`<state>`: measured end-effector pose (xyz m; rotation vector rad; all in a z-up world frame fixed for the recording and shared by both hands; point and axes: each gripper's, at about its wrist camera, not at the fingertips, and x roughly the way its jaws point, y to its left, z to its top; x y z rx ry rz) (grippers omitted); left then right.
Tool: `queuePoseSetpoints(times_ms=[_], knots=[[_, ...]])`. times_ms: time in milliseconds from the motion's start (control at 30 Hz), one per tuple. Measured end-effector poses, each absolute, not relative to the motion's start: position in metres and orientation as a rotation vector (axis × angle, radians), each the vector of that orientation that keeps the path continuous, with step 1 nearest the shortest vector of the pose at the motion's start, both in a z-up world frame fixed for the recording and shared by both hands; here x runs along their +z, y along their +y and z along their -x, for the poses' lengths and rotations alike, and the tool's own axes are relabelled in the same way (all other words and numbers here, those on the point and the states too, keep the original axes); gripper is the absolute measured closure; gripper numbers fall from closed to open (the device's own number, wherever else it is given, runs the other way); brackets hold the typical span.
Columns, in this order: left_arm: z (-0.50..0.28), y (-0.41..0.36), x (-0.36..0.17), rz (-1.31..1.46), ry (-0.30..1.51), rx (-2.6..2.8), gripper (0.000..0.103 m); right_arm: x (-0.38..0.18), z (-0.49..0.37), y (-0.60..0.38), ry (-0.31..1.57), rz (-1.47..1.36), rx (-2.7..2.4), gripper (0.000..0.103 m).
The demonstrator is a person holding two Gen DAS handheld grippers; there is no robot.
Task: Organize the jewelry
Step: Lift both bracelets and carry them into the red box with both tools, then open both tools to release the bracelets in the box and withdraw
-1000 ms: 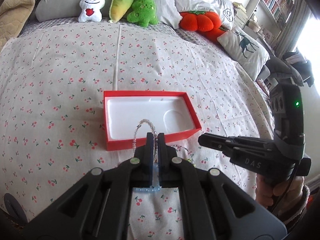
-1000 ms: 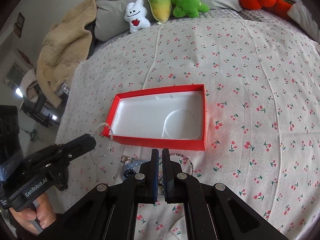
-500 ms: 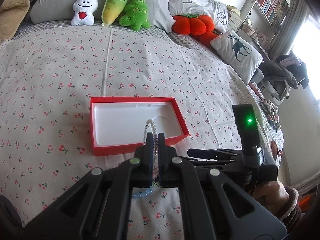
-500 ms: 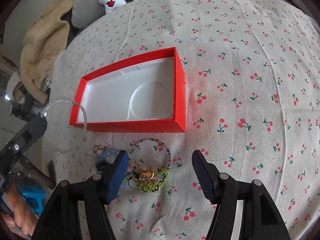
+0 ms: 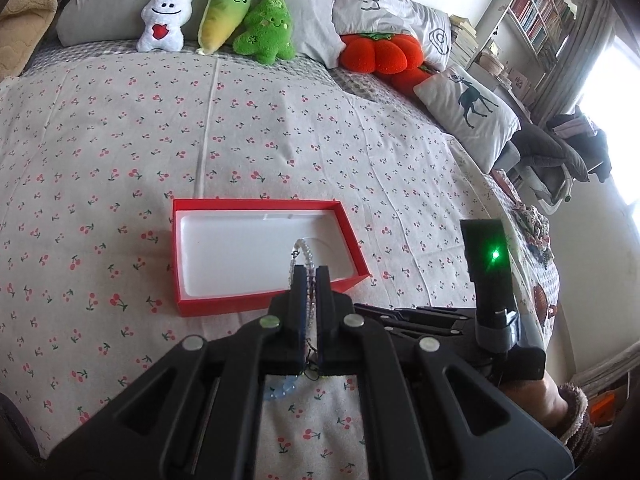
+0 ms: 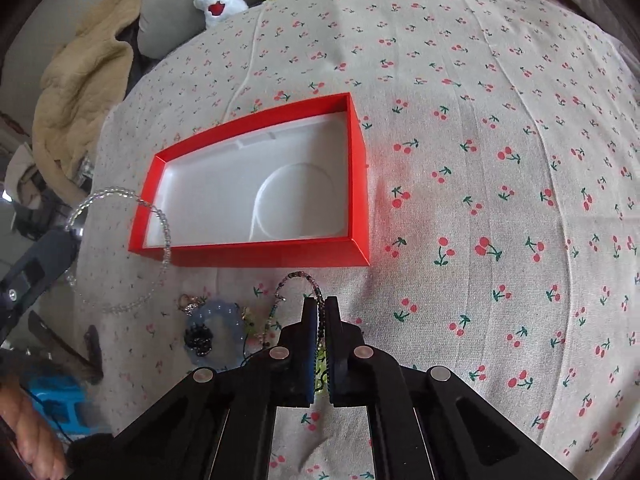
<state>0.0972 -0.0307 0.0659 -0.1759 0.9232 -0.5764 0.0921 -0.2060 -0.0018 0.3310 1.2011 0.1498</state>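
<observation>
On a cherry-print bed (image 6: 480,128), two handheld grippers work a pile of jewelry beside an open red box (image 6: 256,254), its white liner bare and ready to receive pieces. The left gripper (image 5: 310,276) has its fingers closed on a clear bead bracelet (image 6: 120,192), the loop hanging free at the box's 9 o'clock, apparently on its way to being dropped in. The right gripper (image 6: 319,306), at the box's 6 o'clock, has its fingers pinched shut on a dark beaded strand (image 6: 298,278), probably to lift it clear of the tangle. A blue bracelet (image 6: 218,312) and small charms lie on the bed at the fingers' 9 o'clock.
</observation>
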Motion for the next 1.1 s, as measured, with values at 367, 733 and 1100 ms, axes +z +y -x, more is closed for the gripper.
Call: queuePoseSetpoints(times_ms=[367, 733, 1100], knots=[[-0.128, -0.038, 0.055, 0.258, 0.905, -0.611, 0.098, 0.055, -0.087, -0.220, 1.039, -0.380, 0.164, 0.100], [-0.147, -0.020, 0.029, 0.177, 0.934, -0.441, 0.098, 0.068, -0.114, -0.207, 0.991, -0.378, 0.181, 0.100], [-0.159, -0.007, 0.005, 0.139, 1.000, -0.343, 0.098, 0.036, -0.146, -0.189, 1.020, -0.338, 0.176, 0.100]])
